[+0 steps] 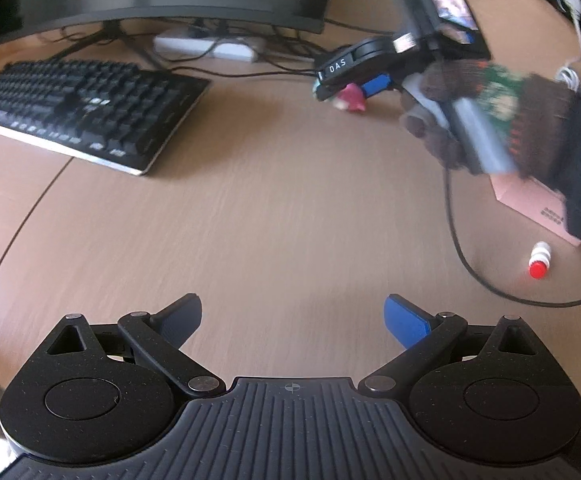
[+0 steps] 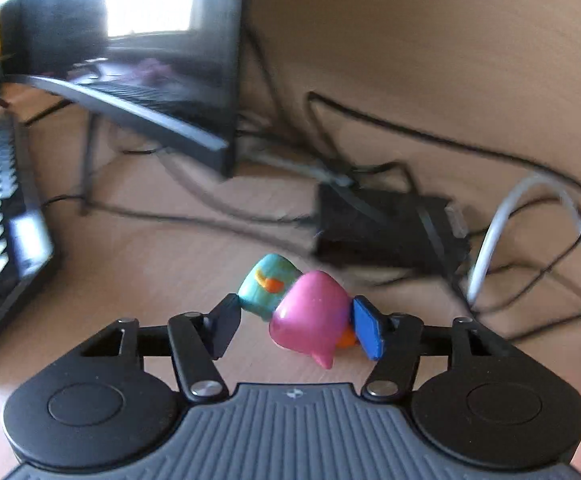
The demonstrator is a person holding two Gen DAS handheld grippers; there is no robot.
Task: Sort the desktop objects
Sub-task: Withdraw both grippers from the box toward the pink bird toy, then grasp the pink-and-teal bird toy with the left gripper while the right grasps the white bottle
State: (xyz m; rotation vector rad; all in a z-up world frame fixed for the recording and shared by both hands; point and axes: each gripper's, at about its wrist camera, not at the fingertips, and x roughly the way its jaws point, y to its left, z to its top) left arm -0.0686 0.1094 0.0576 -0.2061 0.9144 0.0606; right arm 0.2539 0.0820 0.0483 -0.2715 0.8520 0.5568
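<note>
Right gripper (image 2: 294, 322): closed on the glossy pink-and-teal toy (image 2: 310, 316), which sits between its blue pads.
Left gripper (image 1: 293, 316): jaws spread, empty, above the wood-grain desk (image 1: 274, 200).

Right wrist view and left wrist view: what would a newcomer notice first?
First, the pink and teal toy squeezed between the fingers of the right gripper, low over the desk. Next, the left gripper wide open and holding nothing, with the black keyboard far left.
</note>
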